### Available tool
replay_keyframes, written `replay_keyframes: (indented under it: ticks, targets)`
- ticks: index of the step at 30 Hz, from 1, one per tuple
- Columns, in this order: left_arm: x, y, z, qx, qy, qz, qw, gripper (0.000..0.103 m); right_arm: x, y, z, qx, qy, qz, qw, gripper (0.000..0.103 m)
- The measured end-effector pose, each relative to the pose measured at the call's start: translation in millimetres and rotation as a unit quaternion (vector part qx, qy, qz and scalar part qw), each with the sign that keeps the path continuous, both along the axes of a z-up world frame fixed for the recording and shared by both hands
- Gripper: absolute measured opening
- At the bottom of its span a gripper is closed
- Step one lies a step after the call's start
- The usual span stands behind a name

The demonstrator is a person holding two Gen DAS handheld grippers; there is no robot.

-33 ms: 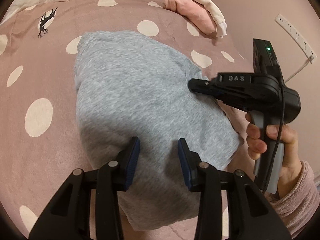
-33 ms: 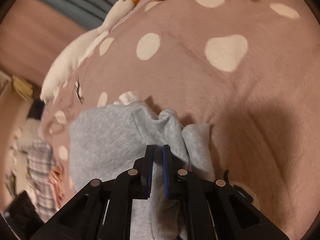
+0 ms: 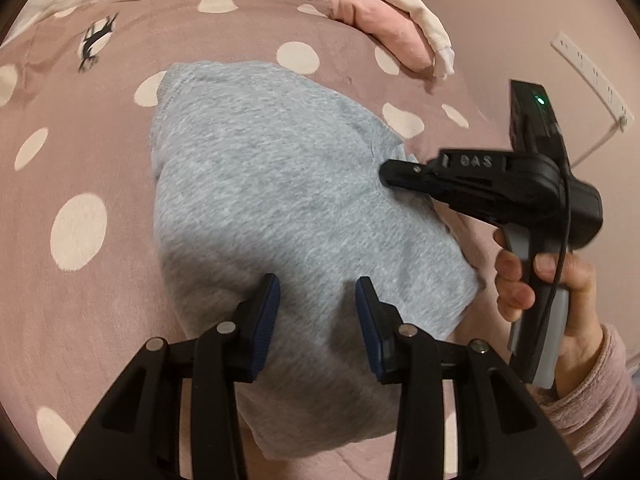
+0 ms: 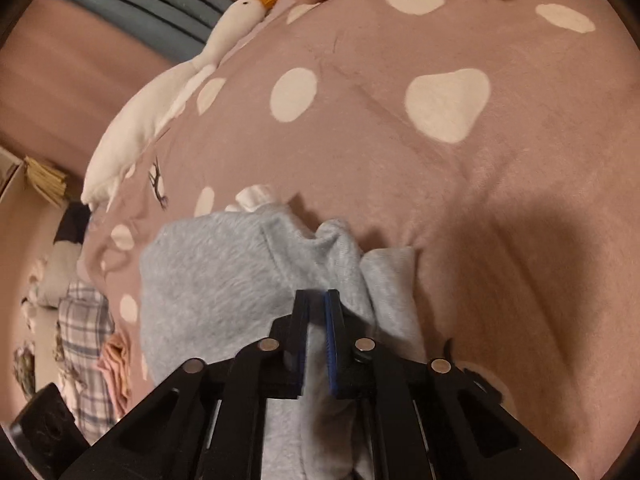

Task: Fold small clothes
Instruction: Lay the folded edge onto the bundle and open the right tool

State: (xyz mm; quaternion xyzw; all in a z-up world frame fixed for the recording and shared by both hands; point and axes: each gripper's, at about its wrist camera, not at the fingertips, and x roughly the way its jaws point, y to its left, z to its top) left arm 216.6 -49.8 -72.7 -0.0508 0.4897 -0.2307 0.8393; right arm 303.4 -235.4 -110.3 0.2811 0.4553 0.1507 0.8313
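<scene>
On a polka-dot bedspread [image 3: 100,280], the left tool [image 3: 316,304] hovers part-open and empty above a grey fleece garment [image 3: 260,200]. At right, the right tool [image 3: 384,172] pinches its bunched edge. Soft, light and floppy, it looks best gripped at hems or corners.

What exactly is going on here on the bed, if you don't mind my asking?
A person is folding a small grey garment on a pink spotted blanket. The right hand-held gripper has pinched shut on a bunched edge of the fabric. The left hand-held gripper hovers open over the garment's near part, gripping nothing.
</scene>
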Motion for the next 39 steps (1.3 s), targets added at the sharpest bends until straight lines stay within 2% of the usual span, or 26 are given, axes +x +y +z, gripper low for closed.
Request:
replay_keyframes:
  ticks: [2,4,6,9,11,14,17,22,24,25,26,28,32,34,36,39]
  targets:
    - [-11,5,6,-0.019,-0.007,0.005,0.9998,0.044,-9,2,11,-0.027,-0.015,0.008,0.999,0.005]
    - [-25,8,9,-0.032,-0.015,0.006,0.9994,0.045,-22,11,27,-0.062,-0.049,0.026,0.997,0.005]
    - [-39,10,8,-0.047,-0.019,0.007,0.9987,0.045,-40,24,42,-0.074,-0.09,0.061,0.991,0.005]
    - [-49,8,1,-0.049,-0.017,-0.001,0.9987,0.044,-65,35,45,-0.092,-0.122,0.112,0.982,0.005]
    - [-51,4,-9,-0.028,-0.01,-0.003,0.9996,0.043,-70,47,36,-0.116,-0.113,0.136,0.977,0.005]
    - [-48,2,-18,-0.028,0.004,-0.004,0.9996,0.04,-69,58,11,-0.19,-0.071,0.141,0.969,0.005]
    - [-51,1,-22,-0.029,0.014,-0.007,0.9995,0.038,-78,56,0,-0.216,-0.079,0.147,0.962,0.005]
    - [-70,16,-15,-0.047,0.018,0.005,0.9987,0.043,-76,50,0,-0.201,-0.074,0.142,0.966,0.005]
    - [-81,26,-13,-0.044,0.013,0.016,0.9988,0.057,-77,46,-1,-0.189,-0.073,0.138,0.969,0.005]
    - [-86,30,-13,-0.031,0.009,0.028,0.9991,0.07,-76,45,-1,-0.186,-0.073,0.137,0.97,0.005]
    - [-90,34,-14,-0.015,0.005,0.041,0.999,0.076,-76,45,-2,-0.182,-0.073,0.135,0.971,0.005]
    - [-92,41,-17,-0.017,0.011,0.048,0.9986,0.076,-79,45,-3,-0.175,-0.073,0.128,0.973,0.005]
    - [-88,53,-20,-0.05,0.026,0.074,0.9957,0.076,-81,46,-3,-0.173,-0.073,0.125,0.974,0.005]
    - [-87,52,-20,-0.037,0.02,0.08,0.9959,0.076,-80,45,-3,-0.171,-0.072,0.126,0.975,0.005]
    - [-92,48,-24,-0.032,0.022,0.066,0.997,0.076,-81,45,-3,-0.168,-0.071,0.126,0.975,0.005]
    - [-96,33,-31,0.014,0.01,0.05,0.9986,0.076,-82,46,-3,-0.166,-0.07,0.126,0.975,0.005]
